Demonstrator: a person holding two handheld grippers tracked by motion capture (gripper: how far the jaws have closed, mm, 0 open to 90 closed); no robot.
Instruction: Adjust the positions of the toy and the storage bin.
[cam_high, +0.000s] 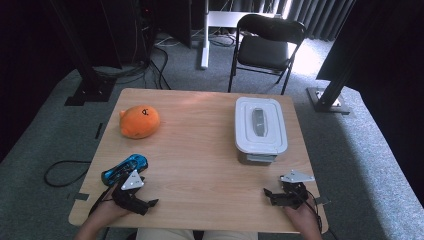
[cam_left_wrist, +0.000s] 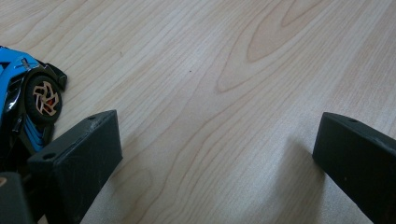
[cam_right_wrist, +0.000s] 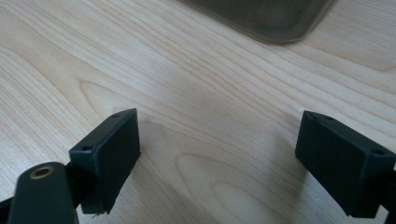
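Observation:
A blue toy car (cam_high: 124, 168) lies near the table's front left corner, and its rear wheel (cam_left_wrist: 44, 98) shows at the left of the left gripper view. My left gripper (cam_high: 141, 200) rests on the table just in front of the car, open, with bare wood between its jaws (cam_left_wrist: 215, 154). An orange plush toy (cam_high: 139, 121) sits at the back left. A grey lidded box (cam_high: 260, 129) stands at the right, its lower corner (cam_right_wrist: 266, 18) visible in the right gripper view. My right gripper (cam_high: 280, 194) stands open in front of the box, nothing between its jaws (cam_right_wrist: 217, 154).
The wooden table (cam_high: 200, 150) has open room across its middle. A black folding chair (cam_high: 265, 45) and a white stand (cam_high: 205, 35) stand on the carpet beyond the far edge. Cables (cam_high: 60, 172) lie on the floor at the left.

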